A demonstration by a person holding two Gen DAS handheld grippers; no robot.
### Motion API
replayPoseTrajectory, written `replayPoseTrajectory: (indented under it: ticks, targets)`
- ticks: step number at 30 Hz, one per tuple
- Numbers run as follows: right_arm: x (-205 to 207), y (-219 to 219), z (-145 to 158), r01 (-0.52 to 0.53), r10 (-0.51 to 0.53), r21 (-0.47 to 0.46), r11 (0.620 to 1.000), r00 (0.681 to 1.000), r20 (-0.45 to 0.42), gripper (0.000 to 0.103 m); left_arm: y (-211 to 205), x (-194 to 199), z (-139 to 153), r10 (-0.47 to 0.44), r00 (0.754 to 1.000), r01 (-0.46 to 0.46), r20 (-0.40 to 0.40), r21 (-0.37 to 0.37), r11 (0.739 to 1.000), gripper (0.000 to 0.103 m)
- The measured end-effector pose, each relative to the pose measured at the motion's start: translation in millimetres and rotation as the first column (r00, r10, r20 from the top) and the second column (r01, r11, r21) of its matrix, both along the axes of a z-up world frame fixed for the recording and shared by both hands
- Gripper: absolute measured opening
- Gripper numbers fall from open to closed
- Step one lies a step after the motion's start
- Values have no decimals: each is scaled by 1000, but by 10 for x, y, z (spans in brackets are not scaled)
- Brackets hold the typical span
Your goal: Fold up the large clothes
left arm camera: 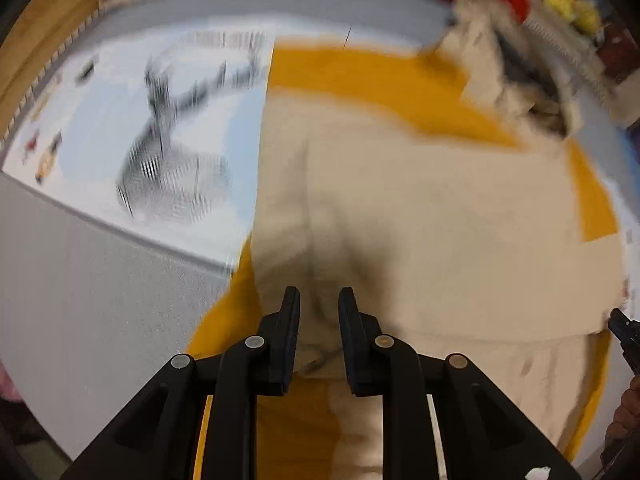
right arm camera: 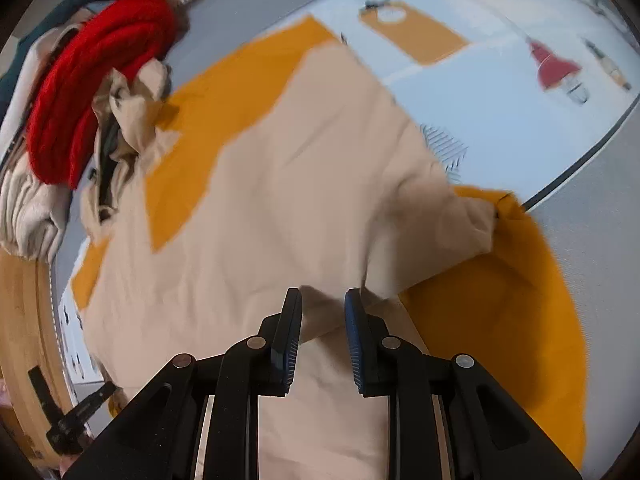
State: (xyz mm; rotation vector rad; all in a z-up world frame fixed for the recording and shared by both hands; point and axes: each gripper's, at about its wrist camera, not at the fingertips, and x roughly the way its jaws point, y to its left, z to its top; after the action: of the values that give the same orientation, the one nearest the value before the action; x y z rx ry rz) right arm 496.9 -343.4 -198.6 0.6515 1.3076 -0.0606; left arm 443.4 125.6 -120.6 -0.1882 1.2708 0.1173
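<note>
A large beige garment [left arm camera: 420, 220] with a hood [left arm camera: 516, 84] lies spread over an orange cloth [left arm camera: 380, 76] on the table. It also shows in the right wrist view [right arm camera: 280, 184], hood [right arm camera: 128, 120] at the left. My left gripper [left arm camera: 319, 304] stands over the garment's near edge with a bunch of beige cloth between its narrowly parted jaws. My right gripper [right arm camera: 323, 304] likewise has a beige fold between its slightly parted jaws. Both views are blurred by motion.
A red knitted garment [right arm camera: 88, 92] and a folded pale towel [right arm camera: 28, 216] lie beyond the hood. A printed light-blue mat [left arm camera: 140, 128] covers the table [left arm camera: 80, 288] beside the orange cloth. A wooden edge [right arm camera: 24, 312] runs along one side. The other gripper [left arm camera: 624, 336] shows at the right.
</note>
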Motion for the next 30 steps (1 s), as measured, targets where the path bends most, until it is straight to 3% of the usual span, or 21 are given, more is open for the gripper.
replayPoseTrajectory:
  ticks: [3, 7, 10, 13, 17, 22, 24, 26, 28, 30]
  targets:
    - [-10, 90, 535, -52, 67, -96, 994, 985, 161, 24, -135, -97, 456, -47, 985, 40, 164, 43, 998, 21]
    - [-146, 229, 1212, -110, 190, -249, 962, 926, 327, 24, -314, -144, 838, -74, 948, 67, 309, 35, 997, 23]
    - [-318, 235, 1587, -119, 241, -303, 945, 882, 405, 24, -461, -166, 1042, -109, 919, 89, 379, 70, 994, 28]
    - [-425, 274, 1807, -121, 277, -352, 928, 856, 437, 24, -592, -205, 1231, -141, 884, 111, 445, 91, 990, 43]
    - [-530, 285, 1927, -117, 307, -406, 907, 841, 445, 24, -694, -328, 1444, -177, 842, 122, 509, 140, 983, 53]
    - [-481, 161, 1874, -114, 271, -353, 929, 858, 436, 24, -807, -362, 1682, -213, 796, 141, 566, 169, 976, 56]
    - [-443, 132, 1840, -122, 269, -336, 934, 859, 436, 25, -867, -267, 1703, -222, 792, 135, 568, 192, 972, 56]
    - [-396, 100, 1799, -125, 272, -344, 931, 865, 421, 31, -952, -24, 1668, -243, 810, 160, 534, 197, 967, 56]
    - [-335, 60, 1719, -149, 282, -332, 931, 873, 398, 62, -1013, 252, 1633, -245, 827, 170, 506, 190, 967, 56]
    - [-277, -12, 1614, -145, 261, -314, 938, 894, 366, 70, -1042, 538, 1591, -235, 837, 163, 494, 186, 969, 56]
